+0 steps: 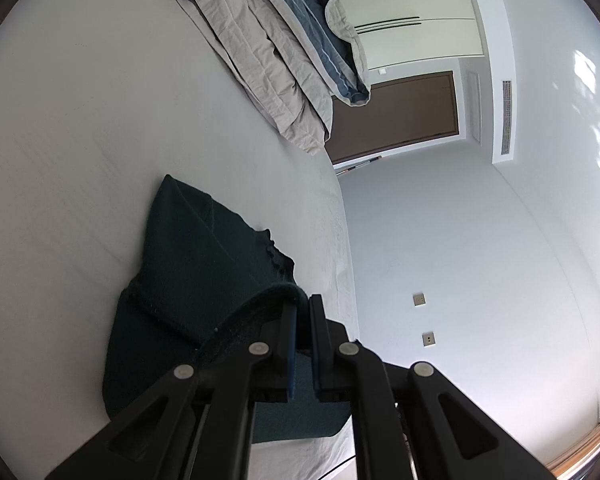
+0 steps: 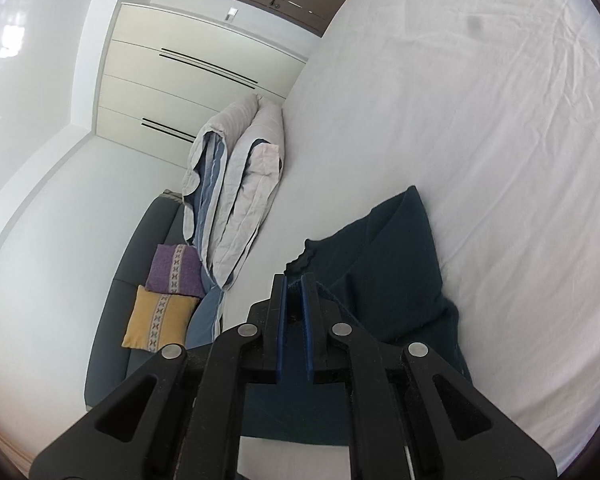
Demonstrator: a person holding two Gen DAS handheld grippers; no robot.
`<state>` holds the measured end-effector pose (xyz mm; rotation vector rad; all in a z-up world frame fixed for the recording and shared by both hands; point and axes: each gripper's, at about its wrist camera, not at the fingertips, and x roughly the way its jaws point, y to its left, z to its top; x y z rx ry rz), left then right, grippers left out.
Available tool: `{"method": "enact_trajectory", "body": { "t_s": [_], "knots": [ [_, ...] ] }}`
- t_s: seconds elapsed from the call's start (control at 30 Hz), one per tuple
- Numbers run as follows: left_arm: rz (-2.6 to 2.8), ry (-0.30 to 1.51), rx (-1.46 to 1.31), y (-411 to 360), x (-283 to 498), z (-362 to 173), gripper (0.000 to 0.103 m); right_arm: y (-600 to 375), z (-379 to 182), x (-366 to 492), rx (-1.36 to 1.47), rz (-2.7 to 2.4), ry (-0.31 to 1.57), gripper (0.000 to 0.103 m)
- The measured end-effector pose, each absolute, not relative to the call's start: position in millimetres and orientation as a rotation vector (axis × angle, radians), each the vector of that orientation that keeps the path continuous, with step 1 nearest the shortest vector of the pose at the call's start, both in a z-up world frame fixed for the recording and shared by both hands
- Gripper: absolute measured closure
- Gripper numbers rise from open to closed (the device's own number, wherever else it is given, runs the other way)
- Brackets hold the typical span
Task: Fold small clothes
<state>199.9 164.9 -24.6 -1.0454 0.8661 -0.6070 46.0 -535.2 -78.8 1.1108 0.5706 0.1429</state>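
A small dark teal garment point(image 1: 204, 280) lies on the white bed point(image 1: 80, 140), with one edge lifted off the sheet. My left gripper point(image 1: 302, 304) is shut on that raised hem, which curls over its left finger. In the right wrist view the same garment point(image 2: 396, 264) drapes from my right gripper point(image 2: 295, 280), which is shut on another part of its edge, cloth pinched between the blue pads point(image 2: 283, 320). The rest of the fabric trails on the bed point(image 2: 480, 140) beyond and beneath both grippers.
A rumpled beige and blue duvet point(image 1: 284, 52) lies at the bed's far side, also seen as the duvet point(image 2: 236, 184) hanging toward a grey sofa point(image 2: 112, 312) with a purple cushion point(image 2: 176, 268) and a yellow cushion point(image 2: 160, 320). Cream wardrobe doors point(image 2: 180, 84) and a brown door point(image 1: 400, 116) stand behind.
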Motion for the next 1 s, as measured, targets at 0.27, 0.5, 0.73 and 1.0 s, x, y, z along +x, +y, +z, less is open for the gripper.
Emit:
{"method": "enact_trajectory", "body": {
  "t_s": [0.27,0.5,0.73,1.0],
  "knots": [
    [-0.537,0.92,-1.021,138,274,-57,0.096,-547,-127,151,1.085,0.034,0.661,0.097],
    [-0.453,0.947,-1.025,134,316,-91,0.096,-563,-172,224,1.09,-0.041,0.718,0.097],
    [-0.379,0.998,-1.002,128,343,-122,0.082,-572,-212,259,1.062,-0.122,0.751,0.094],
    [-0.41,0.92,-0.988,132,328,-102,0.036,-569,-207,238,0.974,-0.184,0.761,0.091]
  ]
}}
